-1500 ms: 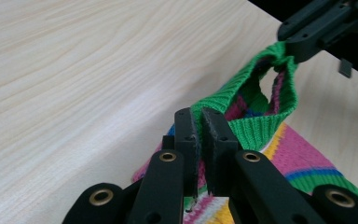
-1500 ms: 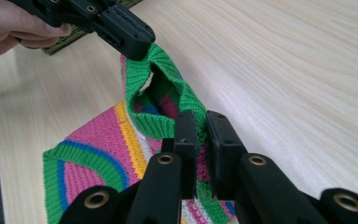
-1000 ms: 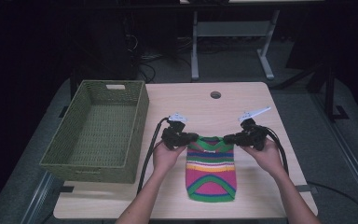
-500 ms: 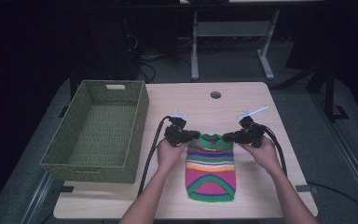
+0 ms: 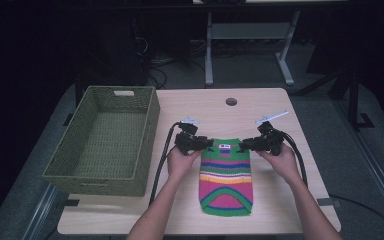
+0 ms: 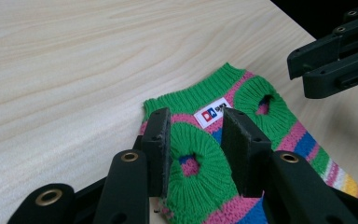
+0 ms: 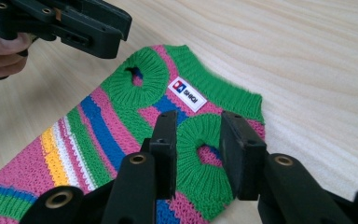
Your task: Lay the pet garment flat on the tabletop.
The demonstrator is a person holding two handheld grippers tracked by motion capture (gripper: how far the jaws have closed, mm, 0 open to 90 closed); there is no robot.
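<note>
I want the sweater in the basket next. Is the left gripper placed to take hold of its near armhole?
Probably yes. The left gripper has just been opening, and its fingers straddle the green armhole cuff of the striped sweater; nothing lies between.

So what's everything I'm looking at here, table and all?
sweater: one, small, knitted, striped green, pink, blue, yellow and white, lying flat on the table between the hands, neck end away from the person
label: one, white with a red and blue mark, just below the sweater's green neck band
basket: one, olive-green woven, at the table's left side, nothing visible inside
table: one, pale wood, with a round dark hole near its far edge
metal frame: one, grey, on the floor behind the table
left gripper: one, black, jaws just opened, standing apart either side of a green armhole ring
right gripper: one, black, jaws just opened, astride the other armhole ring
forearms: two, bare, coming in from the bottom edge
</note>
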